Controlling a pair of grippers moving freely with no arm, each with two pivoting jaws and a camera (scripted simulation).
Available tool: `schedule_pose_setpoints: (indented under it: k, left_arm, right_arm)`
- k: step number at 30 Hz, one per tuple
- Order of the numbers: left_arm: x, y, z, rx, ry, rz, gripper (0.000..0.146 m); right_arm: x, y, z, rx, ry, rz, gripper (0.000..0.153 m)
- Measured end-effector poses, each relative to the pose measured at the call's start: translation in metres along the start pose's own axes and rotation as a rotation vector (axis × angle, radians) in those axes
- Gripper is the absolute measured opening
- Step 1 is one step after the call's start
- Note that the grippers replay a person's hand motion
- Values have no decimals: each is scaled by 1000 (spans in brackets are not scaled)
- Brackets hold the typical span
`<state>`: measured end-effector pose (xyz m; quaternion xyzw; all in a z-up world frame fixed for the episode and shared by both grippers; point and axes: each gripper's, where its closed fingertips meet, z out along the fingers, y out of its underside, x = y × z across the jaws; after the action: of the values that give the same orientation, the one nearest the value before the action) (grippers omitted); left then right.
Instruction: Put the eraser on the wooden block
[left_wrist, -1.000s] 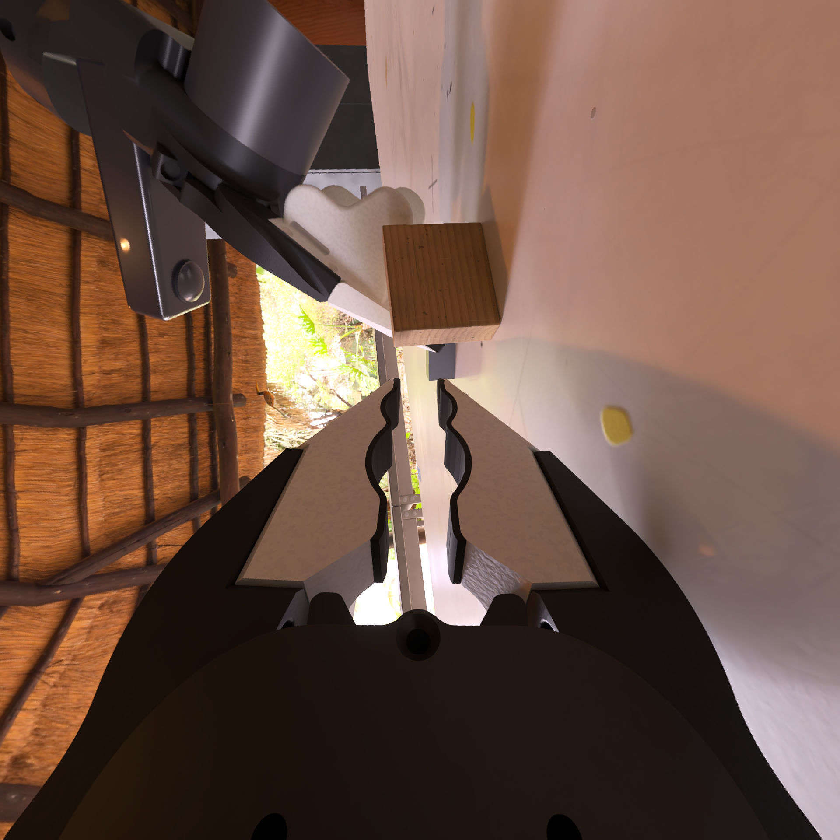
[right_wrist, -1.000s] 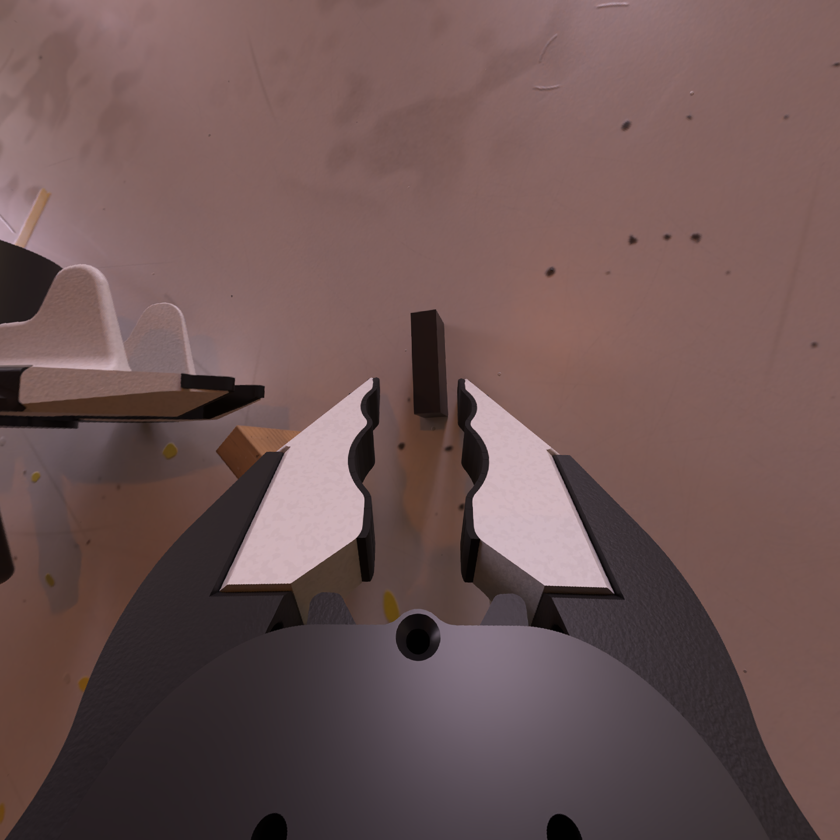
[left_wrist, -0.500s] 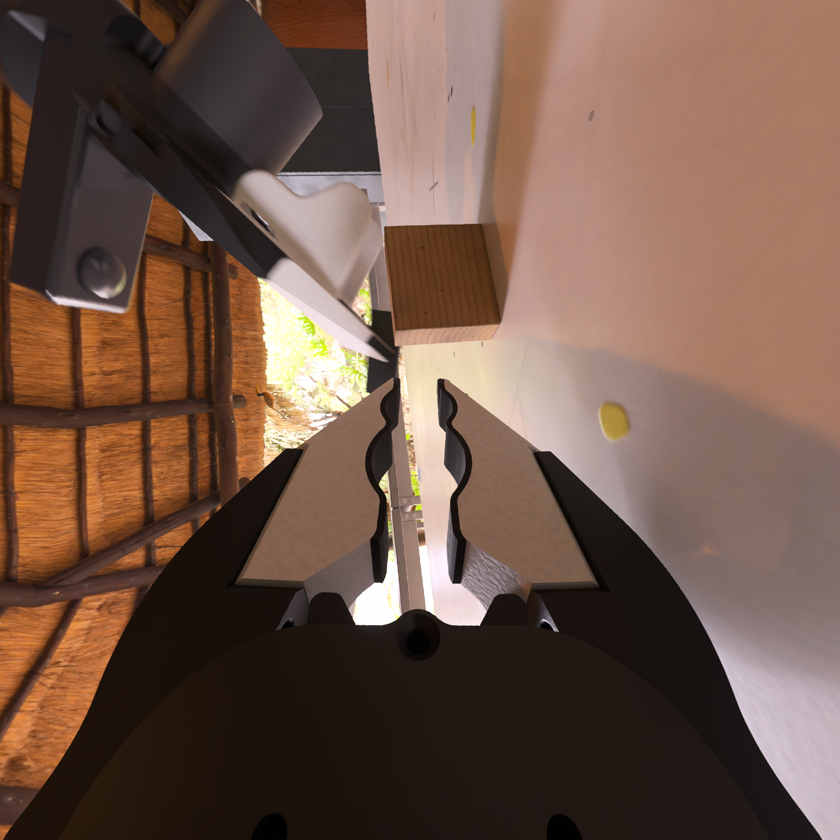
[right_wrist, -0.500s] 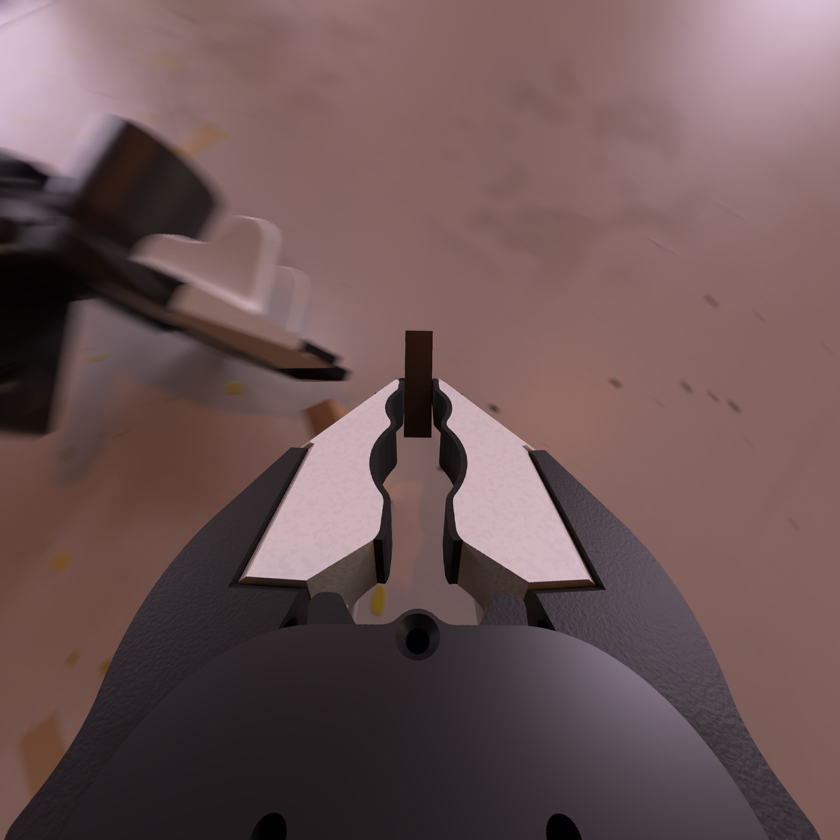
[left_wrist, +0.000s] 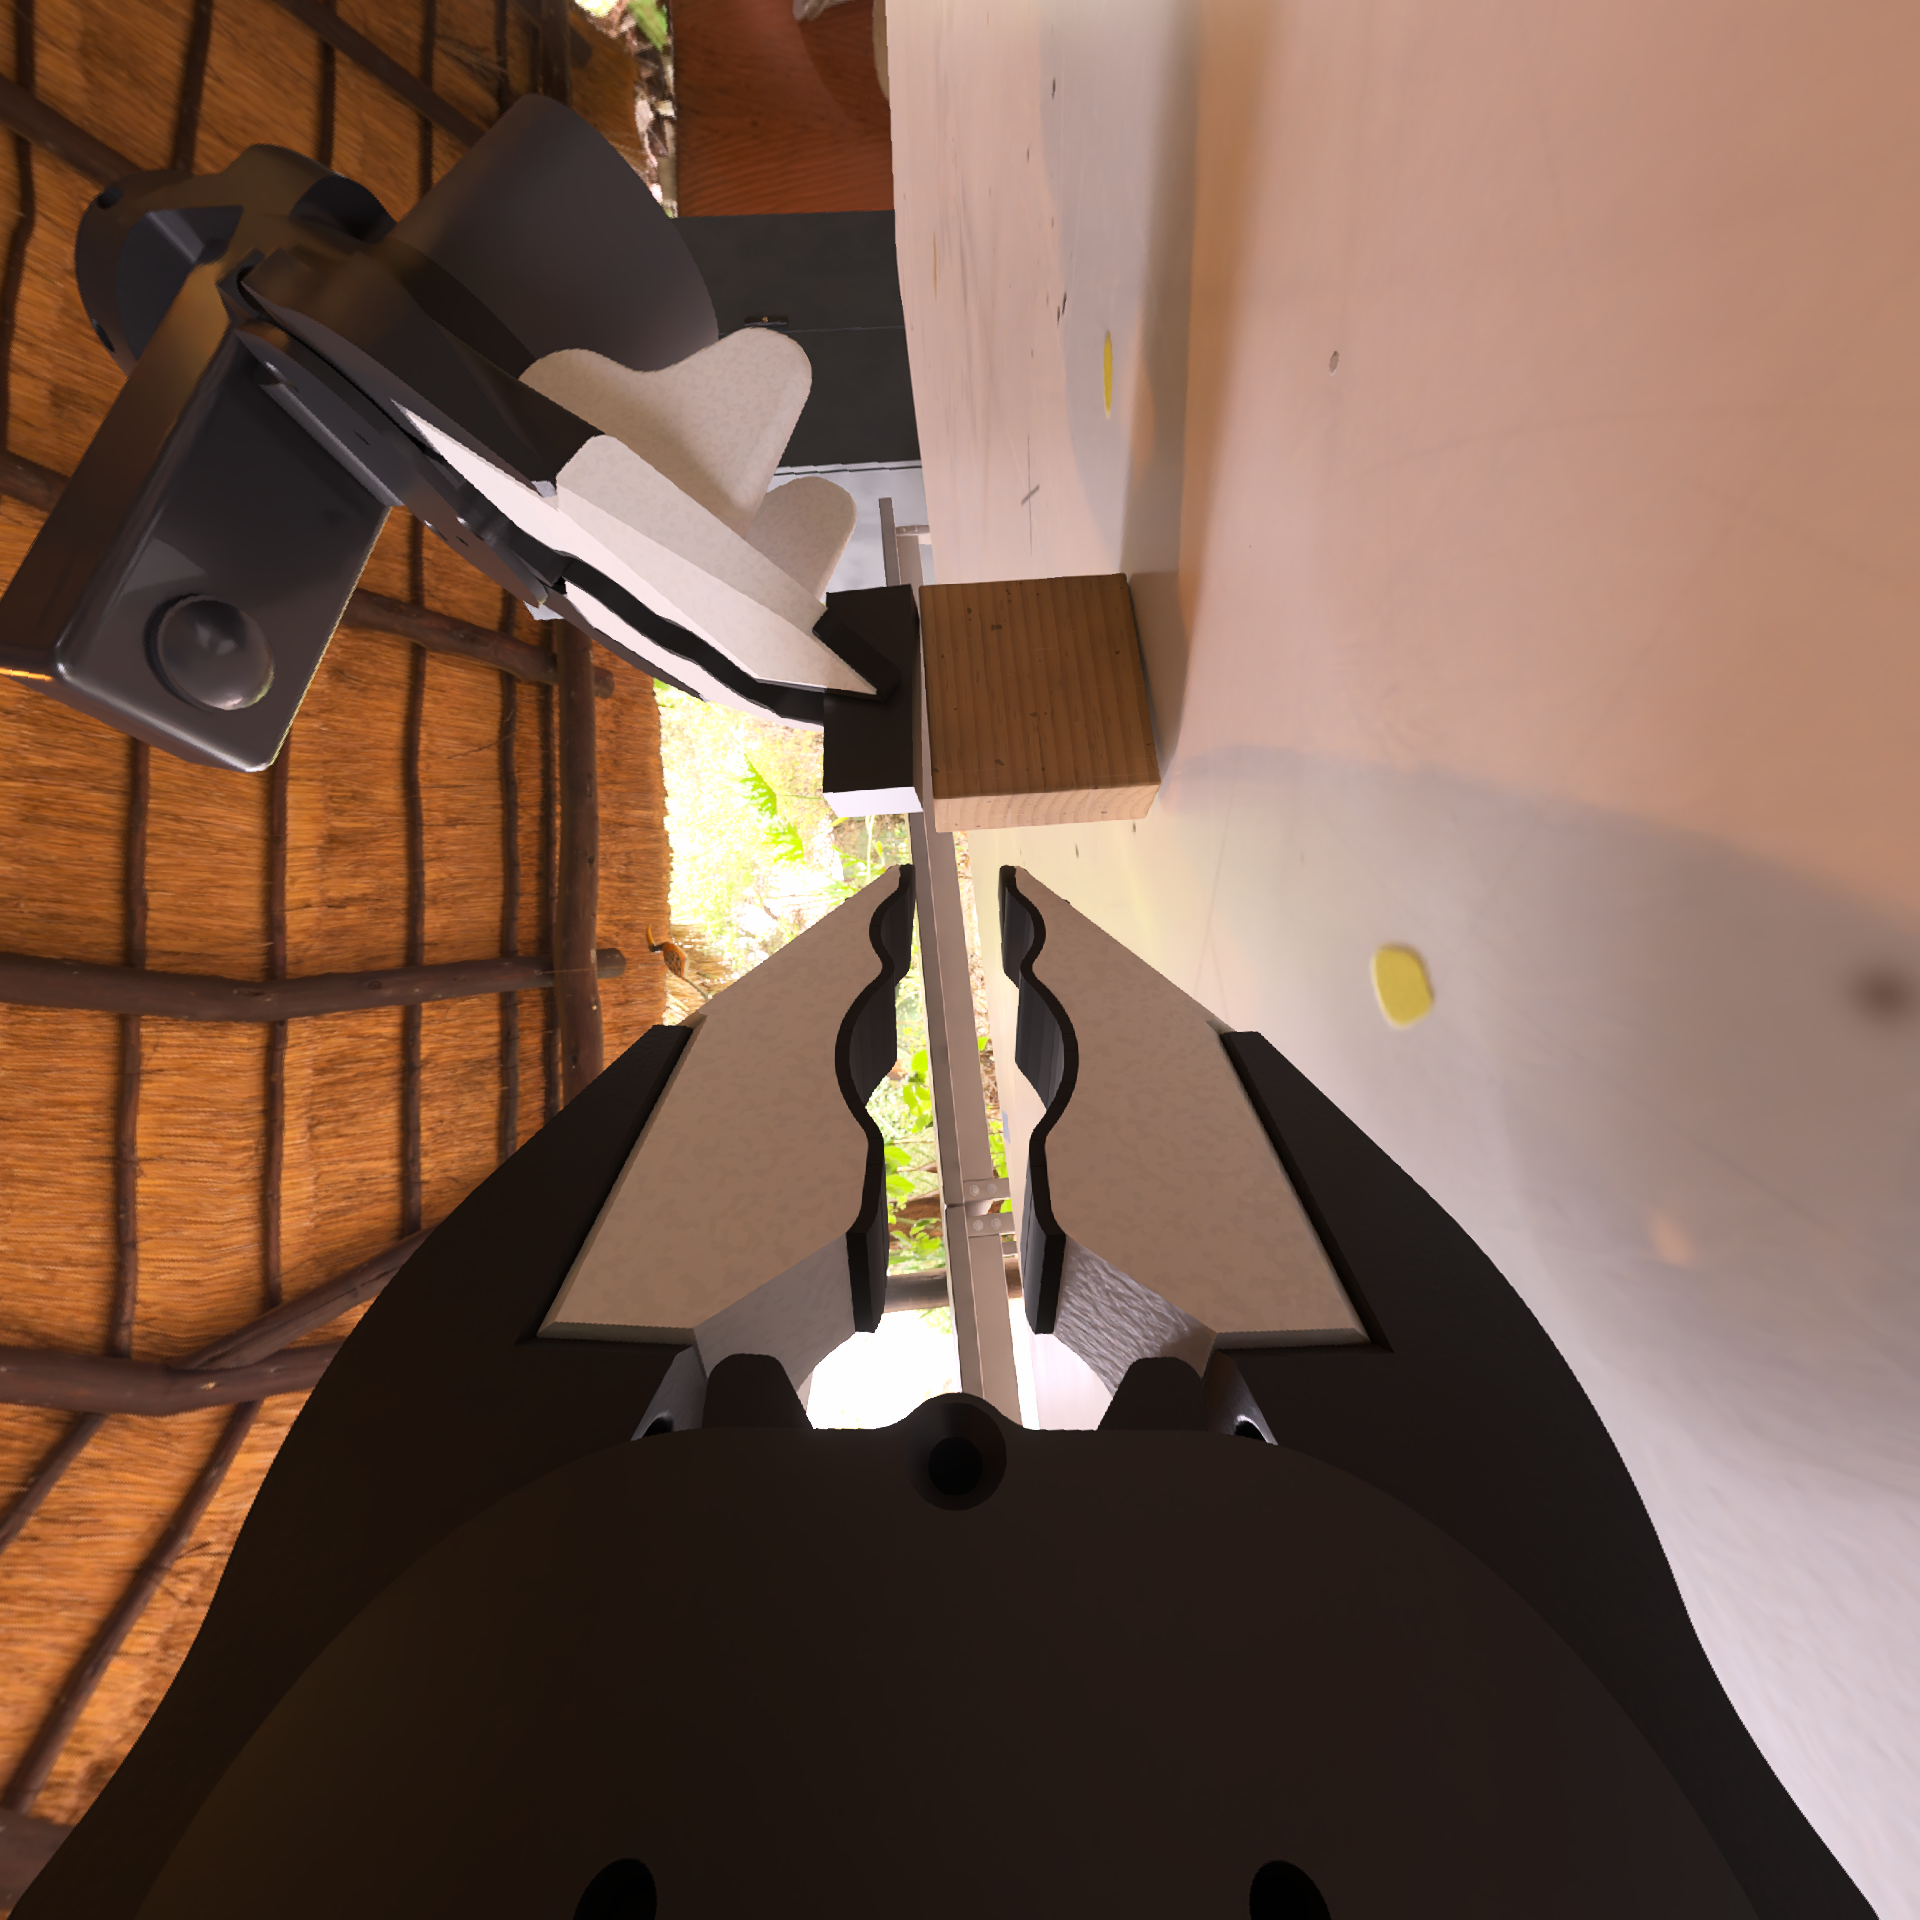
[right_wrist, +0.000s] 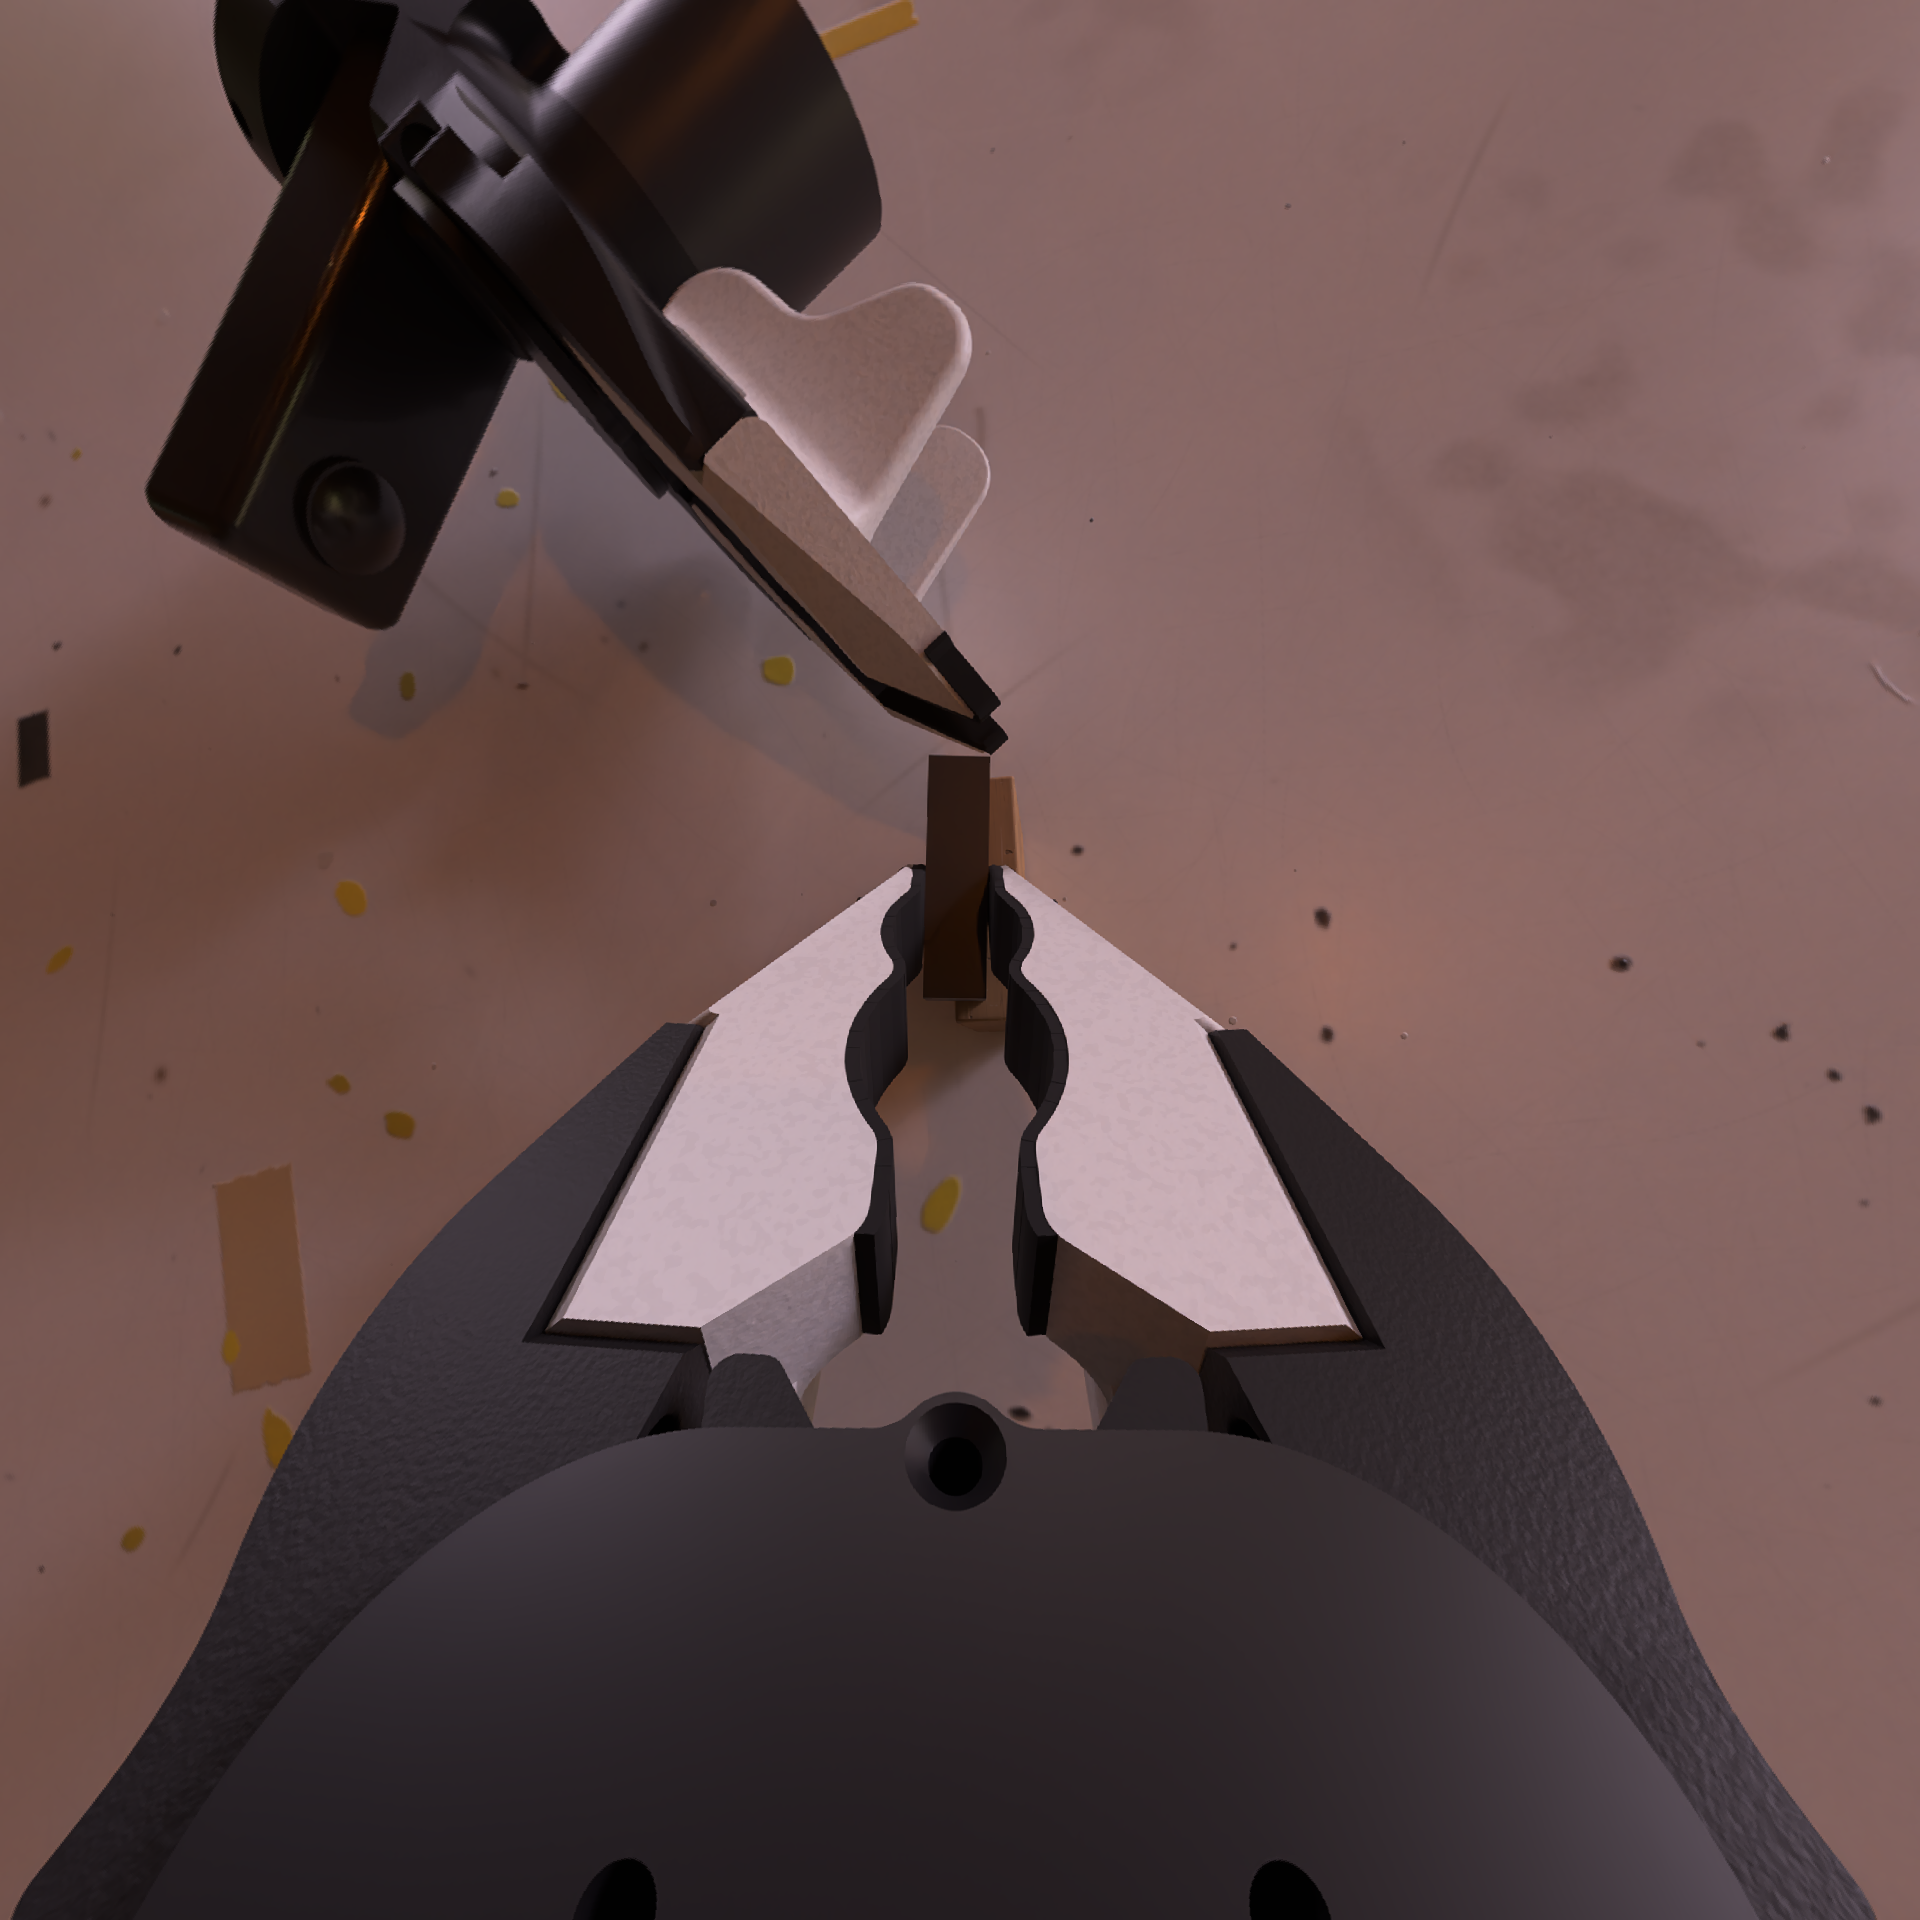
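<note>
Thatched wall only beyond empty, parted left claw; right claw gripping eraser.

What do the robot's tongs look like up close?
Both match. The left tongs and the right tongs each have a rounded, dark, bumpy-textured body that splits into two pale, speckled wedge fingers. Wavy black pads line their inner edges. A small round hole sits at the fork, two more near the bottom. No cables show.
</note>
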<state>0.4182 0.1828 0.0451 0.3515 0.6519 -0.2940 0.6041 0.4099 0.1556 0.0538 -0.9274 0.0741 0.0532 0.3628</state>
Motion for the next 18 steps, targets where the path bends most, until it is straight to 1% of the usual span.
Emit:
schedule_pose_setpoints:
  k: [8, 18]
  left_arm:
    - [0, 0, 0, 3, 1, 2, 16]
    - [1, 0, 0, 3, 3, 0, 16]
  right_arm:
    - [0, 0, 1, -58, 15, -66, 11]
    - [3, 1, 2, -109, 74, -127, 11]
